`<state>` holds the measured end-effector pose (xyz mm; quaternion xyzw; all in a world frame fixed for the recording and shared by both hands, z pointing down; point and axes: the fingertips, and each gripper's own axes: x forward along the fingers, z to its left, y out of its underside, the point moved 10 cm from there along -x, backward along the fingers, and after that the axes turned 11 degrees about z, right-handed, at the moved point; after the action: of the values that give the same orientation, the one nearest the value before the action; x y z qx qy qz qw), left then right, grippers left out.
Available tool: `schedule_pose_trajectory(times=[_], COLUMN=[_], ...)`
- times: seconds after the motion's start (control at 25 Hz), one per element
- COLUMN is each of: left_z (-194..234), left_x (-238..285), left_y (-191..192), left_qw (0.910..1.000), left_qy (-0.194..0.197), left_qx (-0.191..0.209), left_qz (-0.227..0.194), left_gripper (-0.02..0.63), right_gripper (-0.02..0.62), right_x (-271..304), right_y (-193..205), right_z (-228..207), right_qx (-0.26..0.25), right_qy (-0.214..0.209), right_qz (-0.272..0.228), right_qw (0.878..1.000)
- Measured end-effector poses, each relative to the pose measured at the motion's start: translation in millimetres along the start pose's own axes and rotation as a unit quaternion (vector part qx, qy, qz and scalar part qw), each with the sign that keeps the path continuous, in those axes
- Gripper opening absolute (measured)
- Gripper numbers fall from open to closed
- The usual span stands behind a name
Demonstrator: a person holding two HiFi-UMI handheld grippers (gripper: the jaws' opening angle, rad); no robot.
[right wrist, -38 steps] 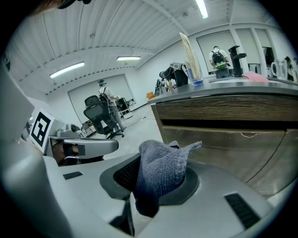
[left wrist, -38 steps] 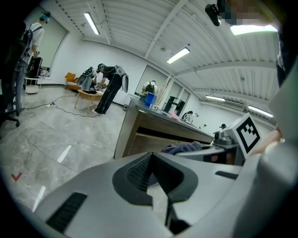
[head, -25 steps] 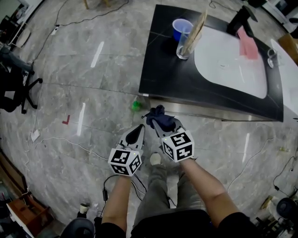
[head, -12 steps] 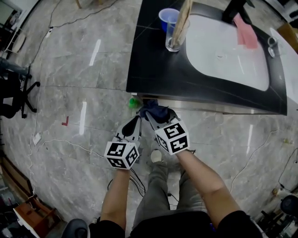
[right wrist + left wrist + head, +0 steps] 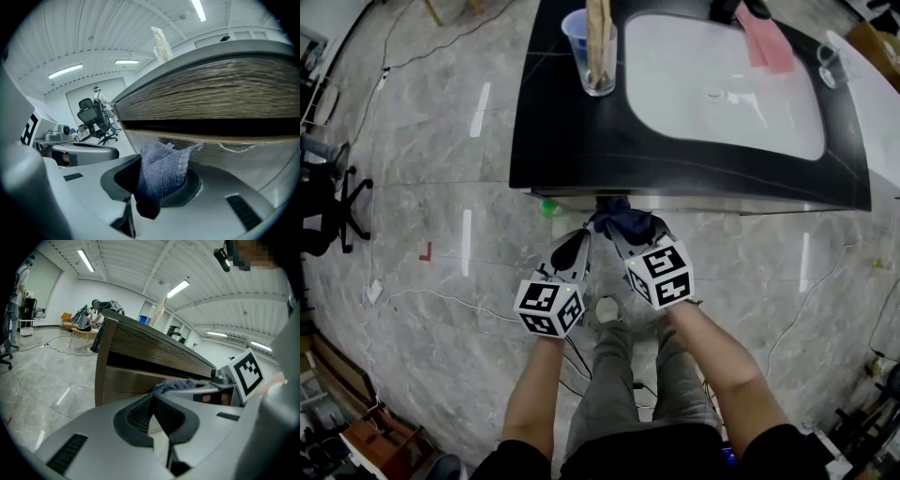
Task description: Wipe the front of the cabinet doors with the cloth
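A dark blue cloth (image 5: 619, 217) (image 5: 161, 176) is pinched in my right gripper (image 5: 625, 228) (image 5: 159, 183), right at the wood-grain cabinet front (image 5: 225, 110) (image 5: 140, 366) below the black countertop (image 5: 581, 141). The cloth's upper edge is close to or touching the door under the dark gap. My left gripper (image 5: 572, 255) (image 5: 152, 411) hangs just left of the right one, jaws closed together and empty, pointing at the cabinet's left end. In the left gripper view the cloth (image 5: 173, 386) and the right gripper's marker cube (image 5: 246, 371) show to the right.
On the countertop sit a white sink basin (image 5: 722, 80), a clear cup with wooden sticks (image 5: 598, 52), a blue cup (image 5: 577, 33) and a pink cloth (image 5: 764, 42). A green object (image 5: 547, 207) lies on the marble floor by the cabinet corner. Cables and an office chair (image 5: 328, 202) are to the left.
Both grippers moved forward to the cabinet; the cloth went from short of the counter edge to right under it. Both stayed shut.
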<state>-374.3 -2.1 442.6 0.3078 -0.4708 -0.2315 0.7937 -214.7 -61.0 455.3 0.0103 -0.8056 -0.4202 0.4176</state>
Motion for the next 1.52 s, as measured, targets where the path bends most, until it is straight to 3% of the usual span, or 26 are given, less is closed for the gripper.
schedule_pose_trajectory(times=[0.52,0.96,1.24,1.52], left_z=[-91,-152,-158,-123], left_x=[59,100,100,76], left_y=[0,6,9,15], left_qw=[0.9984,0.997,0.9973,0.9989], left_qy=[0.044,0.064,0.068,0.044], left_qx=[0.029,0.034,0.017,0.005], left_qz=[0.02,0.028,0.023,0.017], left_gripper=[0.006,0.006,0.005,0.005], right_gripper=[0.109,0.109,0.109,0.109], right_x=[-81,-129,-132,-103], right_y=[36,62,72,71], right_z=[-85,-143,-138,-101], right_qx=[0.019,0.052,0.051,0.042], right_qy=[0.053,0.072,0.061,0.033], right_qz=[-0.016,-0.027,-0.022,-0.007], right_qw=[0.998,0.996,0.997,0.999])
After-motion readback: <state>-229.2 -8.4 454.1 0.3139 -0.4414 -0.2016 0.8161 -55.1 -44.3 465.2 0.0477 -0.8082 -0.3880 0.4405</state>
